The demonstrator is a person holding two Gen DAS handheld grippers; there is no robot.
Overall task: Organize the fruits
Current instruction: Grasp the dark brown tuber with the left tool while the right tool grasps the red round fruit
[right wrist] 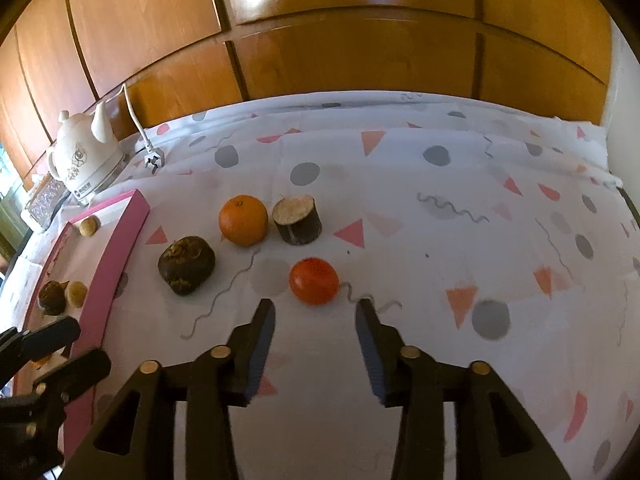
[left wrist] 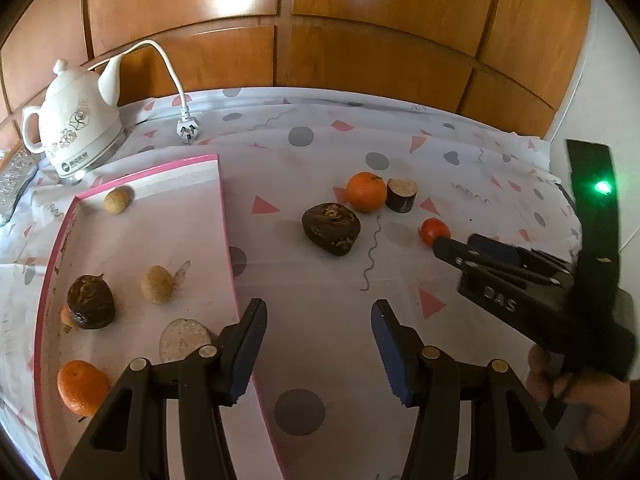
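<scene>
A pink-edged tray [left wrist: 224, 216] [right wrist: 120, 236] lies at the left and holds several fruits, among them an orange [left wrist: 82, 387] and a dark fruit [left wrist: 90, 301]. On the cloth lie an orange [right wrist: 243, 220] [left wrist: 366, 192], a dark cut stump piece [right wrist: 298, 219] [left wrist: 401, 195], a dark lumpy fruit [right wrist: 186, 265] [left wrist: 331, 229] and a small red tomato [right wrist: 314, 281] [left wrist: 434, 230]. My right gripper [right wrist: 316, 312] [left wrist: 452, 246] is open and empty, just short of the tomato. My left gripper [left wrist: 318, 312] is open and empty over the tray's right edge.
A white teapot-style kettle [left wrist: 74, 124] [right wrist: 86, 160] with a cord and plug [left wrist: 187, 130] stands at the back left. Wooden panels [left wrist: 360, 40] close off the back. The table wears a patterned white cloth [right wrist: 440, 240].
</scene>
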